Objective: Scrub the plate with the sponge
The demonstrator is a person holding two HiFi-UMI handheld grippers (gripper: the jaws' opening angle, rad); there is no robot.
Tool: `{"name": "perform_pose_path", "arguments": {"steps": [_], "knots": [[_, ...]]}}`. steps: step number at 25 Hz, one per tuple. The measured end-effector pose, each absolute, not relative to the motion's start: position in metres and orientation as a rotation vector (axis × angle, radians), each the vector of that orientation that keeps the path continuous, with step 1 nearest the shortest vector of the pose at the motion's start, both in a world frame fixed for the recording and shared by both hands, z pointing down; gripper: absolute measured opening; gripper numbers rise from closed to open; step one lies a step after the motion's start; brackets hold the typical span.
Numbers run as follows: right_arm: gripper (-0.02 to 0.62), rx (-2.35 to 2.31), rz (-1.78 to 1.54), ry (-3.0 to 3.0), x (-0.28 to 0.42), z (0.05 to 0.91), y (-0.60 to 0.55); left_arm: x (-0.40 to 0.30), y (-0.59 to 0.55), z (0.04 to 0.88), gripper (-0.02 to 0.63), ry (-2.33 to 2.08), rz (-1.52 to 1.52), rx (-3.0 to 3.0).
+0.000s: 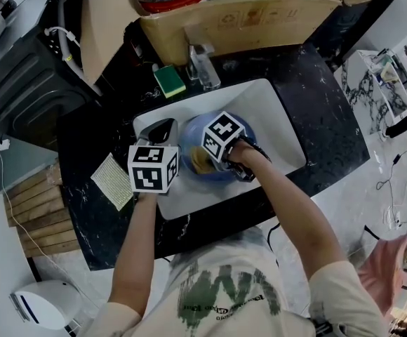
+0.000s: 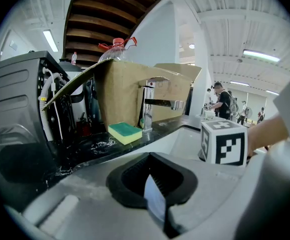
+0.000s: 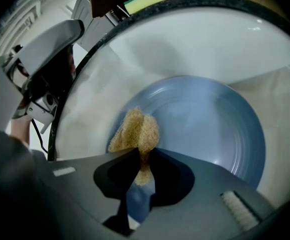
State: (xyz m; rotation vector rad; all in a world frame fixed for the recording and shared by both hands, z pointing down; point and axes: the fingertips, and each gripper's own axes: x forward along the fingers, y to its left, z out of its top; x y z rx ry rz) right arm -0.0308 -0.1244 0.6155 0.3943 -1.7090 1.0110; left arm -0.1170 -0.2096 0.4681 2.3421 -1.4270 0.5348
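A blue plate (image 1: 195,129) lies in the white sink (image 1: 277,121). My left gripper (image 1: 167,133) reaches in from the left and is shut on the plate's rim, which shows as a thin blue edge (image 2: 155,200) between the jaws of the left gripper (image 2: 156,186). My right gripper (image 1: 209,160) is shut on a tan fibrous sponge (image 1: 201,161). In the right gripper view the sponge (image 3: 134,132) sticks out past the right gripper (image 3: 142,160) and presses on the left part of the plate (image 3: 212,121).
A green and yellow sponge (image 1: 169,80) lies on the black counter beside the faucet (image 1: 202,65). A cardboard box (image 1: 238,20) stands behind the sink. A tan mat (image 1: 115,182) lies left of the basin. A black machine (image 1: 21,76) stands at far left.
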Motion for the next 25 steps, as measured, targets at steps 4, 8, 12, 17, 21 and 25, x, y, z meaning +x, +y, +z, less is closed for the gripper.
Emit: {"name": "perform_pose_path", "arguments": {"steps": [4, 8, 12, 17, 21, 25], "knots": [[0.063, 0.368, 1.010, -1.695, -0.023, 0.616, -0.121, -0.116, -0.210, 0.468, 0.003, -1.429, 0.531, 2.343], [0.063, 0.348, 1.013, -1.677, -0.016, 0.615, -0.117, -0.114, -0.209, 0.468, 0.003, -1.425, 0.532, 2.344], [0.063, 0.331, 1.002, -1.664, -0.009, 0.614, -0.116, -0.112, -0.209, 0.469, 0.003, -1.422, 0.533, 2.345], [0.063, 0.314, 0.989, -1.651, -0.001, 0.613, -0.114, -0.110, -0.210, 0.469, 0.003, -1.422, 0.531, 2.347], [0.063, 0.303, 0.968, -1.637, 0.008, 0.611, -0.113, -0.110, -0.210, 0.468, 0.003, -1.424, 0.529, 2.345], [0.063, 0.310, 0.950, -1.618, 0.018, 0.611, -0.115, -0.109, -0.210, 0.468, 0.003, -1.425, 0.527, 2.344]]}}
